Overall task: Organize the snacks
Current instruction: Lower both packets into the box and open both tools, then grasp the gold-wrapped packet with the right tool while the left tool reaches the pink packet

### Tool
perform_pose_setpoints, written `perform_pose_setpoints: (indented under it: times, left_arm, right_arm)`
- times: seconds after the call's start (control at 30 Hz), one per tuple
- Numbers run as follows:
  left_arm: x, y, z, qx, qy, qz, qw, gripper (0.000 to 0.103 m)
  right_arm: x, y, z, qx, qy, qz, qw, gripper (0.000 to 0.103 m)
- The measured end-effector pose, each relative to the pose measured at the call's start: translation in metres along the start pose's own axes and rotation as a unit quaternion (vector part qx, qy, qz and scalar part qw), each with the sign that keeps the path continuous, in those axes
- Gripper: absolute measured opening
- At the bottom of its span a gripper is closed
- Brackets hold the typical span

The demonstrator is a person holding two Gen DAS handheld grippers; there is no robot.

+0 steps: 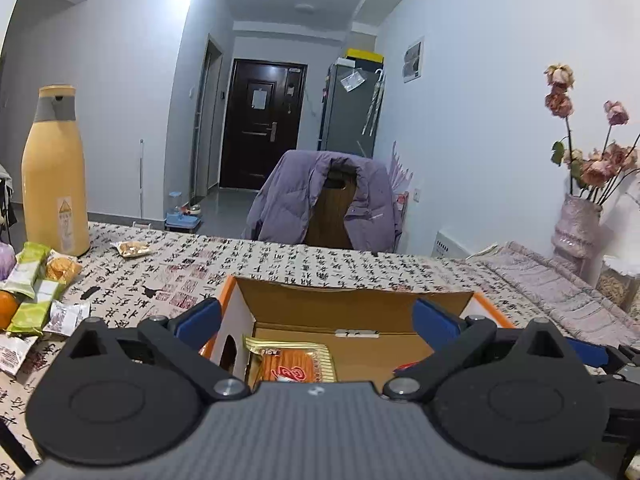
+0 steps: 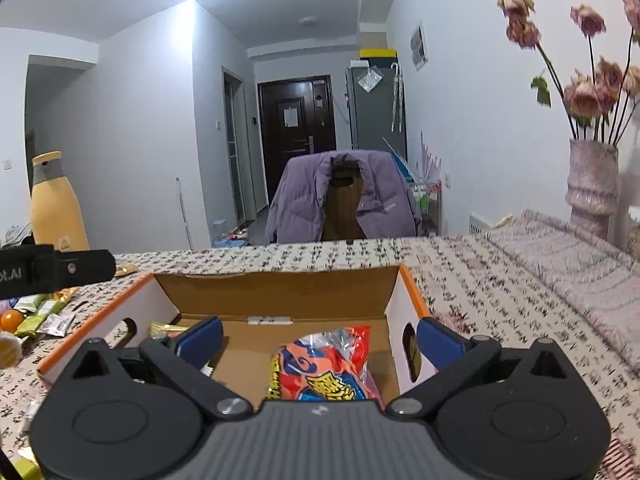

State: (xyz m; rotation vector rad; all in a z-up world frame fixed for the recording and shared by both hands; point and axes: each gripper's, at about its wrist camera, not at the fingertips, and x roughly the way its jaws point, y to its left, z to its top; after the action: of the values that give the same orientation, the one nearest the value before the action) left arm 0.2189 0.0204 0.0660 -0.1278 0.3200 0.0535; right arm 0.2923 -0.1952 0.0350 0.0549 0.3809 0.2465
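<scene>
Right gripper (image 2: 318,334) is spread wide and gripping nothing, with the orange-and-blue snack bag (image 2: 328,368) sitting loose between its fingers on the floor of the cardboard box (image 2: 280,288). Left gripper (image 1: 316,316) is wide and empty too, over the gold-edged orange packet (image 1: 294,364) by the box's left wall. More snacks (image 1: 36,292) are heaped at the table's left edge, beside the yellow bottle (image 1: 54,172).

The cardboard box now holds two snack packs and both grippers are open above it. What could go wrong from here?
1. The left gripper hangs wide open close to the cardboard box; pulling out sideways may hook its wall and drag it.
2. The red-blue snack bag stands bulky under the right gripper, so it may take room from later packs.
3. The green packets lie near the yellow bottle, which a reach could knock.
</scene>
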Motion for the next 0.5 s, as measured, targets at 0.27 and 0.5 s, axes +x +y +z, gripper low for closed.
perform_pose_setpoints:
  times: [0.27,0.5]
  left_arm:
    - [-0.039,-0.001,0.0,0.004,-0.014,0.0,0.9999,0.103]
    - [-0.071,0.001,-0.012,0.008,-0.014,0.001,0.9999,0.103]
  right_arm:
    - [-0.036,0.003,-0.001,0.0,-0.007,0.002,1.0,0.103]
    - [-0.069,0.004,-0.014,-0.009,-0.004,0.002,1.0,0.103]
